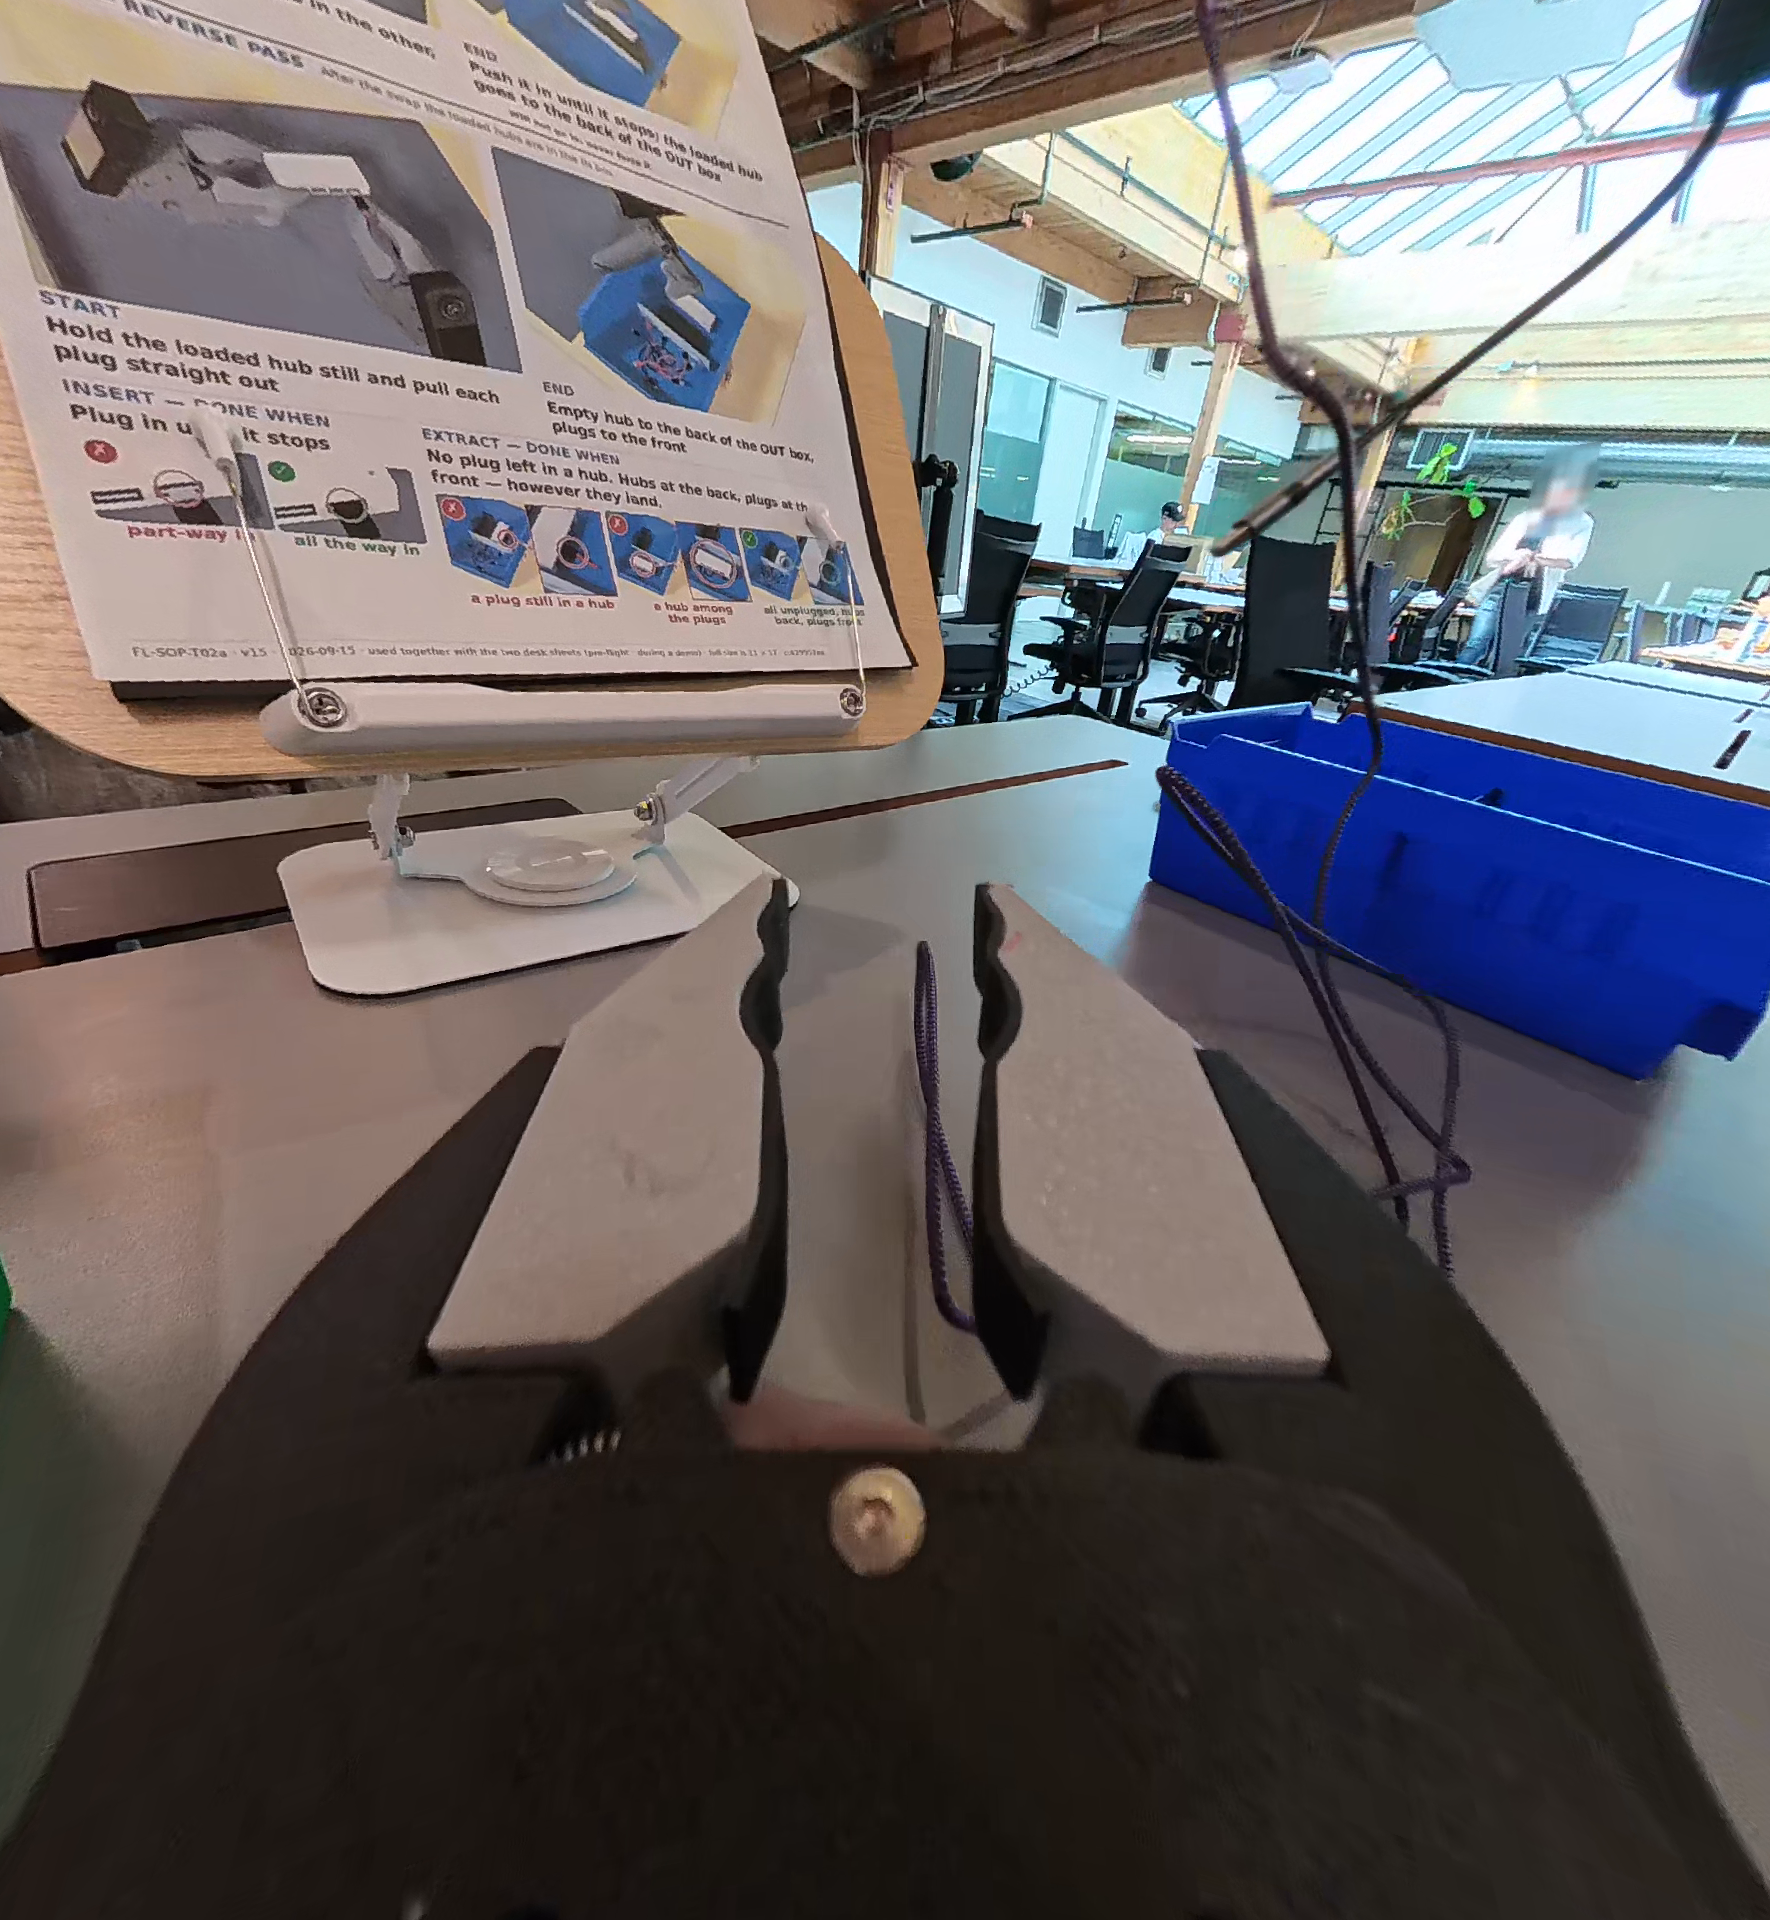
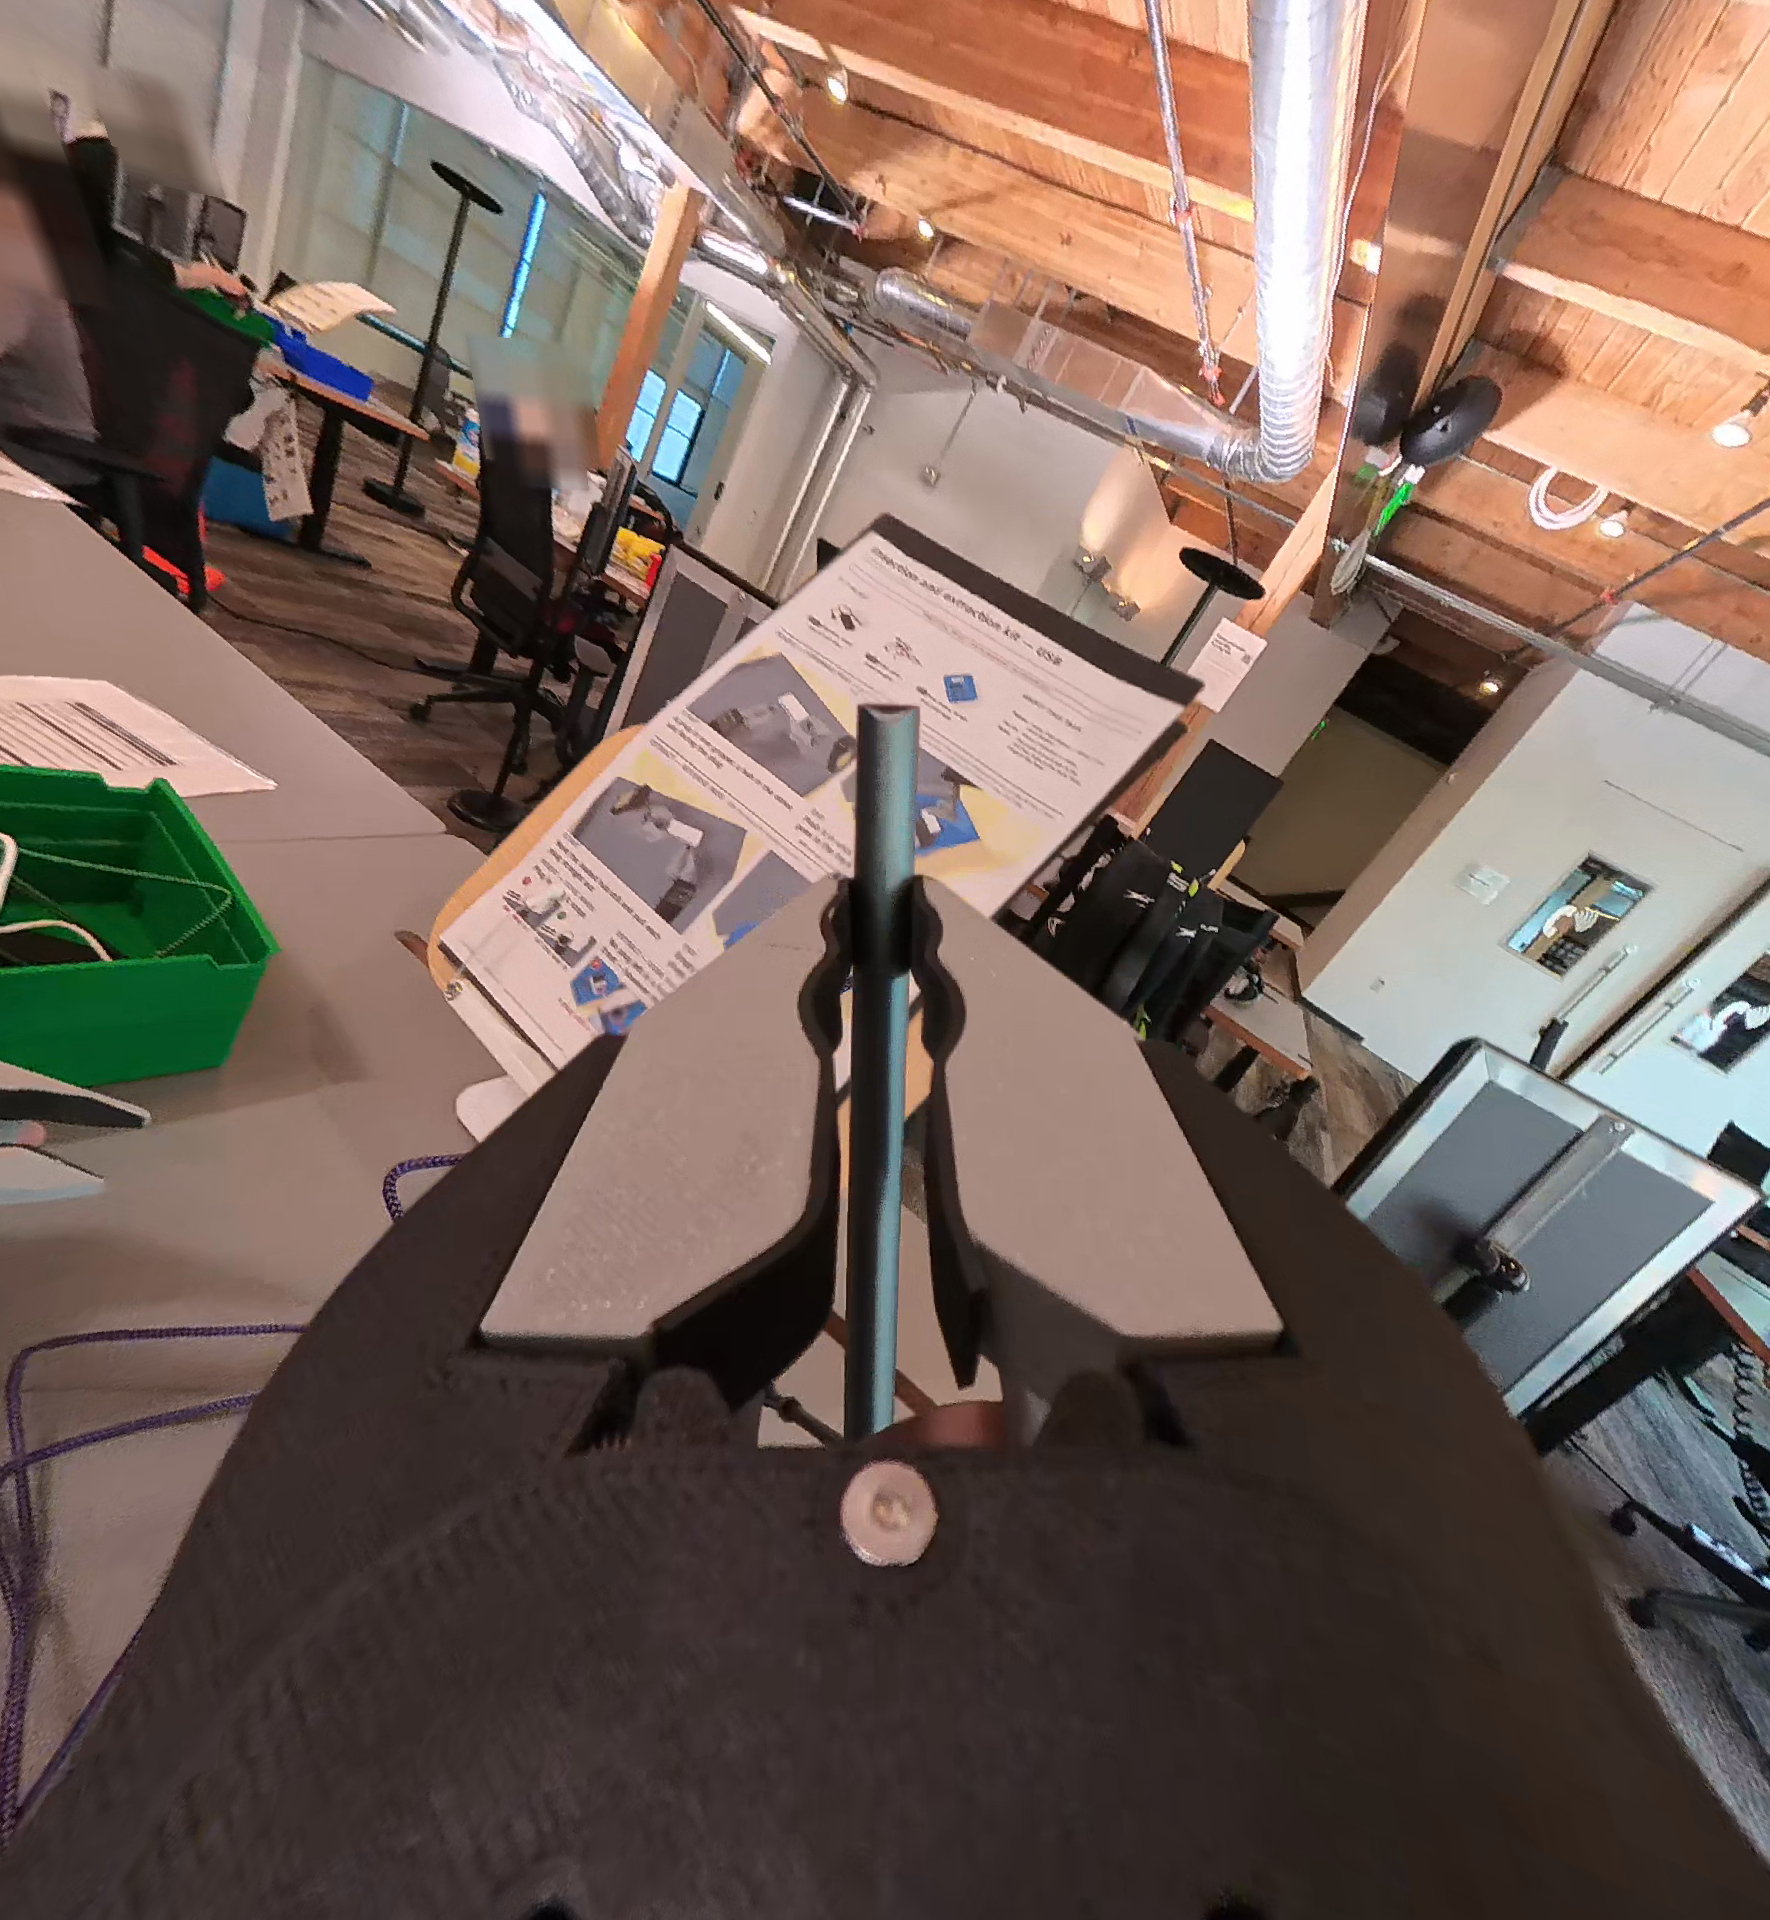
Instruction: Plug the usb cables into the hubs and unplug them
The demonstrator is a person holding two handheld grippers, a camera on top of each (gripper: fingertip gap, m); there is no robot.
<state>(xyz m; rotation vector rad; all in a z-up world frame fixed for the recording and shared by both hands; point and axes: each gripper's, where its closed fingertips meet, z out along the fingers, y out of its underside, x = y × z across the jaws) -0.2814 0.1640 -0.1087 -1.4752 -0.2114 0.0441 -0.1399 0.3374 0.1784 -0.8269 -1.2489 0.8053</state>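
Note:
My left gripper [image 1: 876,914] is open, low over the grey table [image 1: 237,1122]. A purple braided USB cable [image 1: 938,1122] runs between its fingers, close to the right one, untouched by the pads. More of this cable [image 1: 1380,1039] hangs from above at the right beside a thin black cable [image 1: 1546,281]. My right gripper [image 2: 881,914] is shut on a slim dark hub [image 2: 876,810], seen edge-on and held up off the table. The purple cable [image 2: 19,1455] loops on the table at the lower left of the right wrist view. The left gripper's fingers [image 2: 8,1132] show at that view's left edge.
A blue bin [image 1: 1483,914] stands to the right of the left gripper. A green bin [image 2: 133,997] with white cables stands at the left. An instruction sheet on a wooden stand [image 1: 507,914] is straight ahead. Office chairs, desks and a person are in the background.

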